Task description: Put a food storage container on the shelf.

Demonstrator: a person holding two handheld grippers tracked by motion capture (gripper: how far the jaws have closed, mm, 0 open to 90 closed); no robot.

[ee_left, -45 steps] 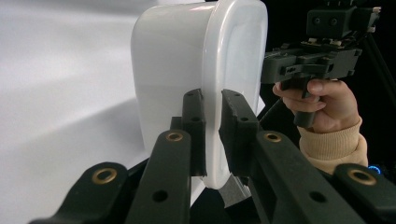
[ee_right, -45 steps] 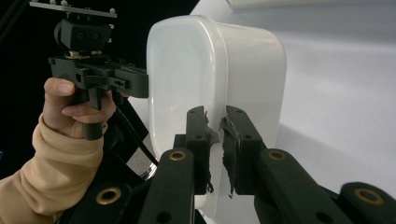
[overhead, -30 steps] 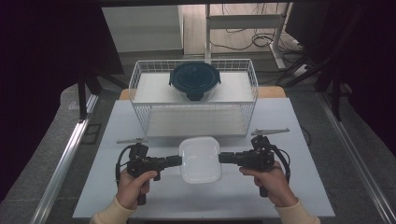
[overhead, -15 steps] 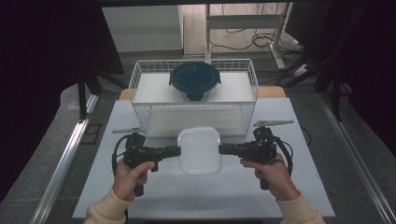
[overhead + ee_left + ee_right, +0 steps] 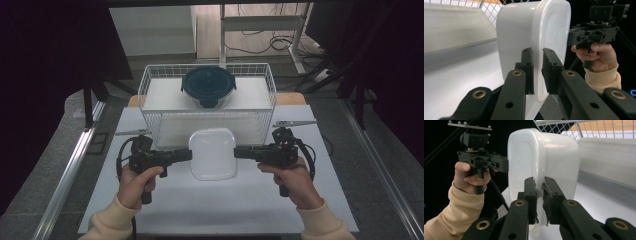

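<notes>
**Container held between both grippers, basket directly ahead**

Left gripper point(image 5: 187, 154) was clamped on the left rim of the white container point(image 5: 213, 153); right gripper point(image 5: 238, 152) was clamped on the opposite rim. The two gripped at matching points, neither hand nearer than the other. The container sat between them over the white table point(image 5: 240, 205), its slightly longer axis running away from the person. The wire basket point(image 5: 150, 97) stood just beyond its far edge, holding a dark-lidded round container point(image 5: 207, 86). In my judgement, any placing move ran straight forward and up over the basket's near wall.
</notes>
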